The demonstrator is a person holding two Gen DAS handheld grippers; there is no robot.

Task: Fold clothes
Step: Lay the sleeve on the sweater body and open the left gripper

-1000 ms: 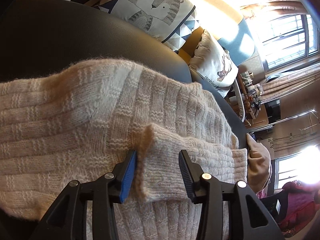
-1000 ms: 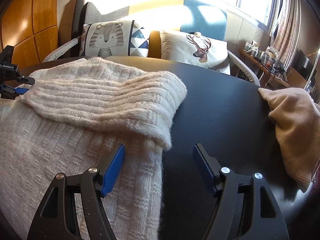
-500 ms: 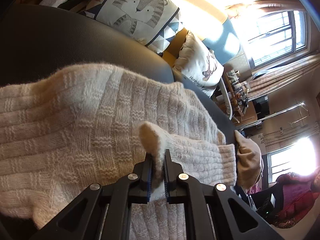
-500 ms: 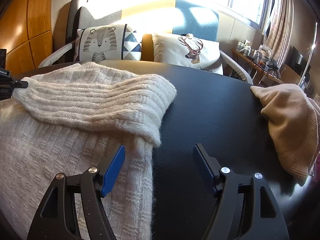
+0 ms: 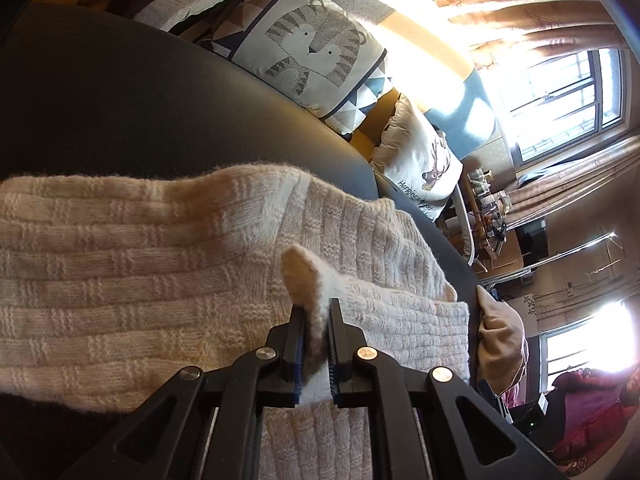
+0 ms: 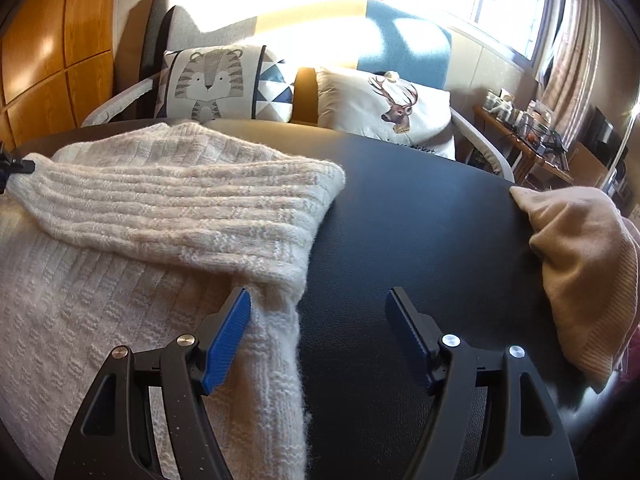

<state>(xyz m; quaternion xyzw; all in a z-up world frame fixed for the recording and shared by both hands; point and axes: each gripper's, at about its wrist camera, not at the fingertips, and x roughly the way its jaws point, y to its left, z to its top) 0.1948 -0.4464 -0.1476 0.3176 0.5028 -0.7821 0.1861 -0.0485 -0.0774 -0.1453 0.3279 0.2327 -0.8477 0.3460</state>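
A cream knit sweater (image 5: pixel 160 280) lies spread on the black table (image 5: pixel 120 100). One sleeve (image 6: pixel 180 208) is folded across its body. My left gripper (image 5: pixel 316 312) is shut on the cuff end of that sleeve (image 5: pixel 304 276), pinching it upright; it shows at the far left of the right wrist view (image 6: pixel 12 166). My right gripper (image 6: pixel 318 304) is open and empty, low over the sweater's right edge (image 6: pixel 276 340), with its left finger above the knit and its right finger above bare table.
A tan folded garment (image 6: pixel 580 264) lies at the table's right edge, also in the left wrist view (image 5: pixel 500 332). Behind the table is a sofa with a tiger cushion (image 6: pixel 216 80) and a deer cushion (image 6: pixel 384 104). A cluttered side table (image 6: pixel 528 120) stands near the window.
My left gripper closed on the sleeve cuff, which now stands pinched between the jaws. The right gripper stayed open and shifted slightly along the sweater's edge.
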